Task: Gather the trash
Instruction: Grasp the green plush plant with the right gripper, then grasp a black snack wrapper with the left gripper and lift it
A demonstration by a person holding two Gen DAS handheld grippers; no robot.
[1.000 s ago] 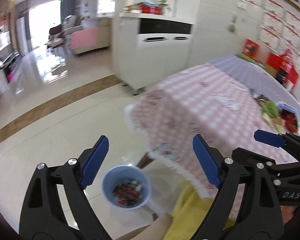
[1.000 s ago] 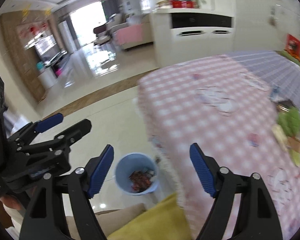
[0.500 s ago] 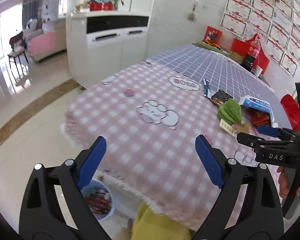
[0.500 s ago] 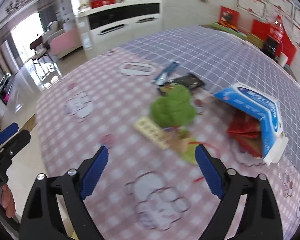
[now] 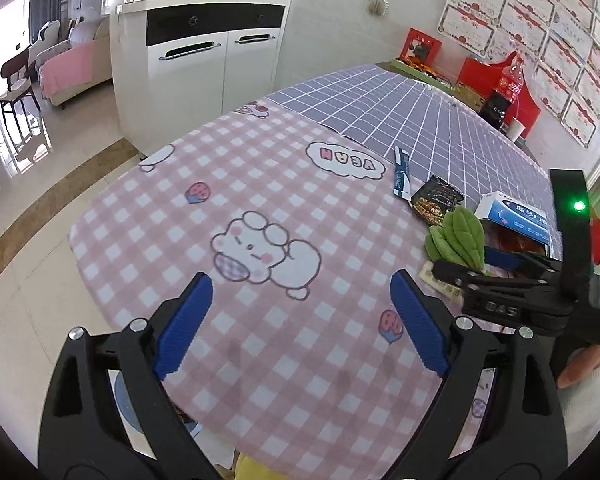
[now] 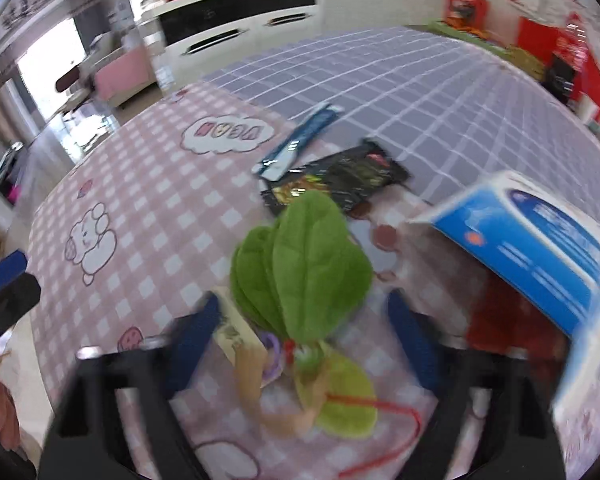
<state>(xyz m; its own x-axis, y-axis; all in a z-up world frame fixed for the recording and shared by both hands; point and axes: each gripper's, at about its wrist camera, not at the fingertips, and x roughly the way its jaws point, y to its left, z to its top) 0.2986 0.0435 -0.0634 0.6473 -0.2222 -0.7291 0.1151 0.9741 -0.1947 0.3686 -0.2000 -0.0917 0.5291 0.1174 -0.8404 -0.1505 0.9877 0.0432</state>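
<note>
Looks like the grab step: right gripper [image 6: 300, 344], fingers just closing but not yet pinching, straddles the green leaf bundle [image 6: 304, 264] mid-frame on the tabletop [image 6: 148, 216], next squeeze and lift.

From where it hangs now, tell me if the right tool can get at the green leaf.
Probably yes. The right tool has just been closing, its jaws either side of the green leaf with nothing across the gap. The blue box leans in close on one side and may get bumped.
</note>
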